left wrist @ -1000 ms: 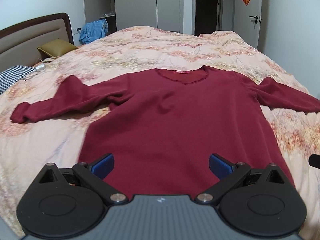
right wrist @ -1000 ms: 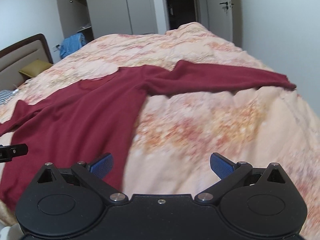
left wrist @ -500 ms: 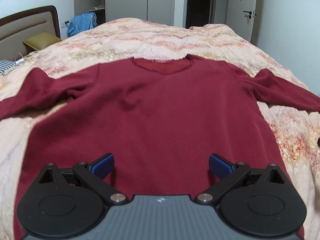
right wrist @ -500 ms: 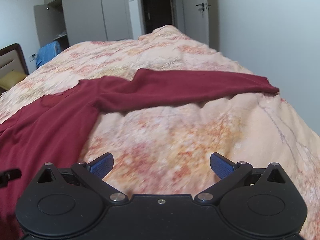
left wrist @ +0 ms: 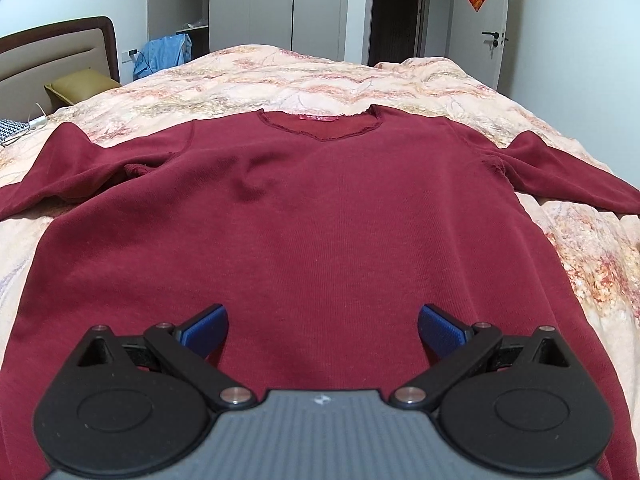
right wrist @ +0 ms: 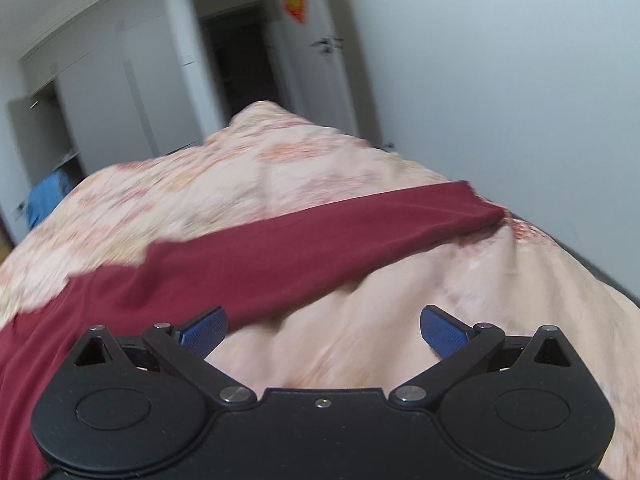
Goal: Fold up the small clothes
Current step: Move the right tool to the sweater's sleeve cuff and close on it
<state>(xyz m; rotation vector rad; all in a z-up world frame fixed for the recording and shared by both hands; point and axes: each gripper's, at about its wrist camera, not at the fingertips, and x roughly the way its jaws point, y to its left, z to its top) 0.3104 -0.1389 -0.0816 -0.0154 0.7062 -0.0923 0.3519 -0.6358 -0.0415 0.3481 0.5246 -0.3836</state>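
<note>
A dark red long-sleeved top (left wrist: 320, 216) lies flat on the bed, front up, neckline at the far side and both sleeves spread out. My left gripper (left wrist: 322, 332) is open and empty, low over the top's near hem. In the right wrist view the top's right sleeve (right wrist: 320, 256) runs across the quilt to its cuff (right wrist: 480, 208) near the bed's right edge. My right gripper (right wrist: 322, 330) is open and empty, just short of that sleeve; its left fingertip overlaps the sleeve's lower edge in the view.
The bed has a peach floral quilt (left wrist: 320, 80). A headboard (left wrist: 60, 52), an olive pillow (left wrist: 80, 86) and blue clothes (left wrist: 164, 54) are at the far left. Wardrobes, a dark doorway and a white door stand behind. The right wall (right wrist: 520, 80) is close to the bed's edge.
My left gripper has moved right and forward, now centred over the top's body. My right gripper has swung right and closer to the right sleeve and tilted. Both stayed open.
</note>
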